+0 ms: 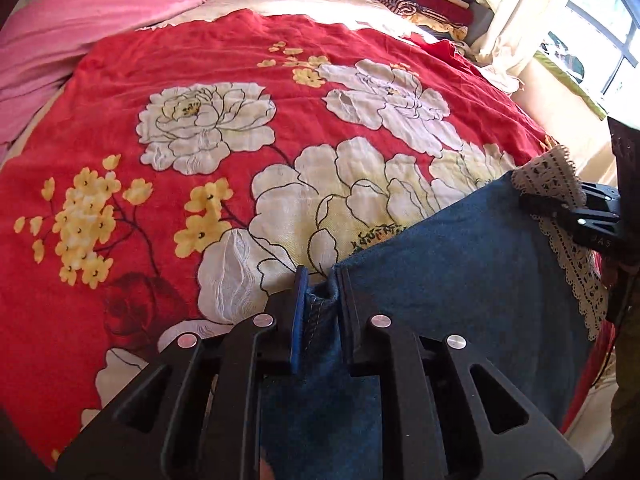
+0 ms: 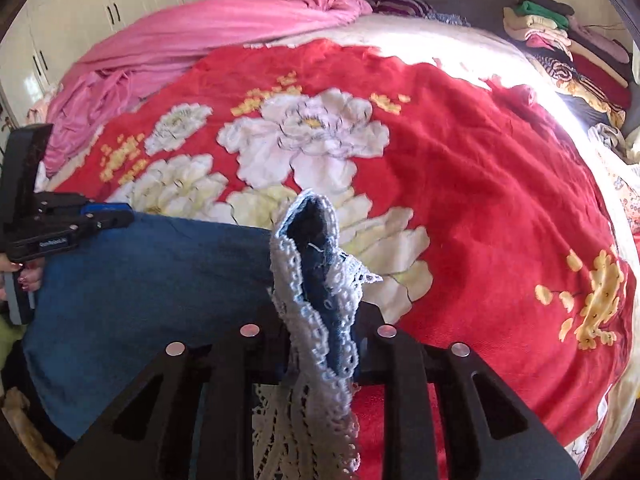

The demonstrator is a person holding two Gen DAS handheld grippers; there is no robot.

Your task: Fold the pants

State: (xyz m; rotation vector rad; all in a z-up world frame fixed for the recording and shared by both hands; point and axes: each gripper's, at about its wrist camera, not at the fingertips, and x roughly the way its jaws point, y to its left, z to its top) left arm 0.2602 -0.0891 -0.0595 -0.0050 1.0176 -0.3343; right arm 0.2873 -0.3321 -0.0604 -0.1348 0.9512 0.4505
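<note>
Blue denim pants [image 1: 460,264] with a white lace hem [image 1: 548,172] lie on the near part of a red floral bedspread [image 1: 200,60]. In the left wrist view my left gripper [image 1: 322,276] is shut on a seamed denim edge, which bunches between its pads. At that view's right edge my right gripper [image 1: 536,204] clamps the lace hem. In the right wrist view the lace hem [image 2: 316,320] and a fold of denim [image 2: 312,224] stand up between the fingers of my right gripper [image 2: 320,308], hiding their tips. The left gripper [image 2: 108,216] holds the pants [image 2: 152,280] at far left.
A pink blanket [image 2: 180,40] is heaped at the bed's far left. Stacks of folded clothes [image 2: 560,40] sit at the far right, beside a curtain and window [image 1: 600,60]. Wardrobe doors [image 2: 112,4] stand behind the bed. A hand [image 2: 24,276] grips the left tool.
</note>
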